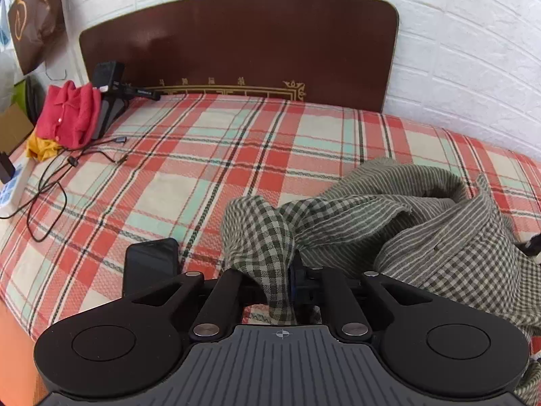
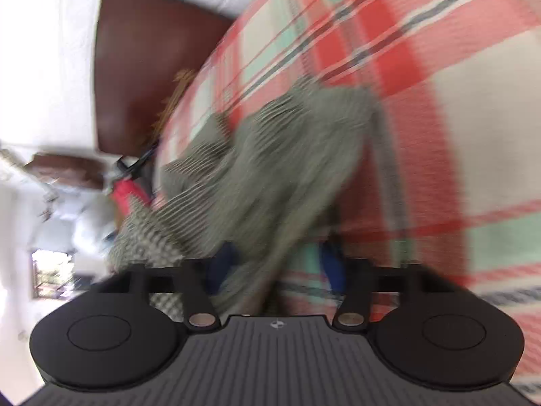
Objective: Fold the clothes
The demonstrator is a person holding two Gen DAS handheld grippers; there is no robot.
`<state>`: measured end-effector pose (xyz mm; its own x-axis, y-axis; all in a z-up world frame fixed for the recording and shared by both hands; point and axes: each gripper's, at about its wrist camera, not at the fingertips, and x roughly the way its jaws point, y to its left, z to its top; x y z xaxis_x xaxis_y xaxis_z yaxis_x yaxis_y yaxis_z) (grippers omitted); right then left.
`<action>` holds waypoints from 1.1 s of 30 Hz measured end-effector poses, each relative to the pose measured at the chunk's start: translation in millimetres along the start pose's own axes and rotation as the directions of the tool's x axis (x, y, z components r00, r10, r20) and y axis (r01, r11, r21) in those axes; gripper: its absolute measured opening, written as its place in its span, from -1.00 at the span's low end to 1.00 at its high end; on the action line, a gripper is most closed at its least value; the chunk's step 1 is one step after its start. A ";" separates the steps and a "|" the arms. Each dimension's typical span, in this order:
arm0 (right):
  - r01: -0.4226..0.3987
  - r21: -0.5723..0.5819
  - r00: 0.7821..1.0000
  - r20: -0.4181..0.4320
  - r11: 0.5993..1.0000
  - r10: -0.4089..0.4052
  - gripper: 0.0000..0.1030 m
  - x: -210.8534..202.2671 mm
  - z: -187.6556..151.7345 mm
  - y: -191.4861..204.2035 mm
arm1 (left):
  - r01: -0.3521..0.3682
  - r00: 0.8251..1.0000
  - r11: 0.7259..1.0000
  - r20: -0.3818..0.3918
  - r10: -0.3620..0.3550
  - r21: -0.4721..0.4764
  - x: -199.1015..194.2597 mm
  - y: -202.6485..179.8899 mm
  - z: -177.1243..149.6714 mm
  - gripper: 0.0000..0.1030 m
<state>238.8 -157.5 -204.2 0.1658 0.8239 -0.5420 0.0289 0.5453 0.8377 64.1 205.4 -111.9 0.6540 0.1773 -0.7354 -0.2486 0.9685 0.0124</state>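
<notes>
**Checked shirt gripped at the left, right-hand view blurred**

A crumpled olive-green and cream checked cotton shirt (image 1: 389, 216) is seen lying on the bed, on a red, cream and mint plaid woven bedspread (image 1: 203, 169). In the left wrist view the garment is spread from the centre to the right edge of the frame, with a striped panel rising behind the checked one. A bunched fold of the checked cloth is held by the left gripper (image 1: 280, 280); the jaws are closed tightly on it, and the fabric is drawn up between the blue-padded fingers (image 1: 297, 270).

A dark rectangular phone (image 1: 150, 264) is seen lying flat on the bedspread just left of the left gripper. Thin black cables (image 1: 61, 176) are trailed across the far left part of the bed. Near the head of the bed, at the left, a red folded garment (image 1: 69, 115) is propped against a black device (image 1: 108, 101), with a yellow cloth (image 1: 42, 147) beneath it. A dark brown wooden headboard with gold trim (image 1: 236, 44) is set against a white brick-pattern wall (image 1: 473, 50).

The right wrist view is heavily motion-blurred. The same shirt (image 2: 277, 169) is seen there, reaching down between the fingers of the right gripper (image 2: 277, 267). The jaws are set apart, with a wide gap between the blue pads (image 2: 333, 267); whether the cloth is pinched cannot be told.
</notes>
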 end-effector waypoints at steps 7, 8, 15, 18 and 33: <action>0.048 -0.252 0.967 0.254 0.966 0.019 -0.95 -92.2 50.1 80.2 | 0.044 0.996 0.999 0.082 -0.042 -0.020 -5.3 -26.8 47.3 -0.95; 0.074 -0.282 0.948 0.319 0.957 0.021 -0.95 -114.5 59.8 95.4 | 0.053 0.993 0.999 0.106 -0.052 -0.008 -6.2 -36.3 57.2 -0.95; 0.209 -0.349 0.757 0.650 0.913 0.076 -0.95 -248.4 93.5 152.4 | 0.118 0.952 0.992 0.279 -0.123 0.036 -15.5 -104.2 136.5 -0.95; 0.291 -0.280 0.706 0.708 0.915 -0.009 -0.95 -267.1 101.8 133.1 | 0.115 0.958 0.991 0.257 -0.127 0.061 4.5 -126.6 145.2 -0.93; 0.580 -0.120 0.709 0.563 0.806 -0.426 0.15 -176.9 64.8 -5.3 | 0.049 0.997 0.989 -0.071 -0.040 0.143 83.2 -108.8 54.7 0.34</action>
<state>273.2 -316.2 -108.5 0.6599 0.2646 -0.7032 0.0010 0.9356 0.3529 184.7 124.4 -137.3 0.6107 0.1259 -0.7818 -0.1116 0.9911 0.0725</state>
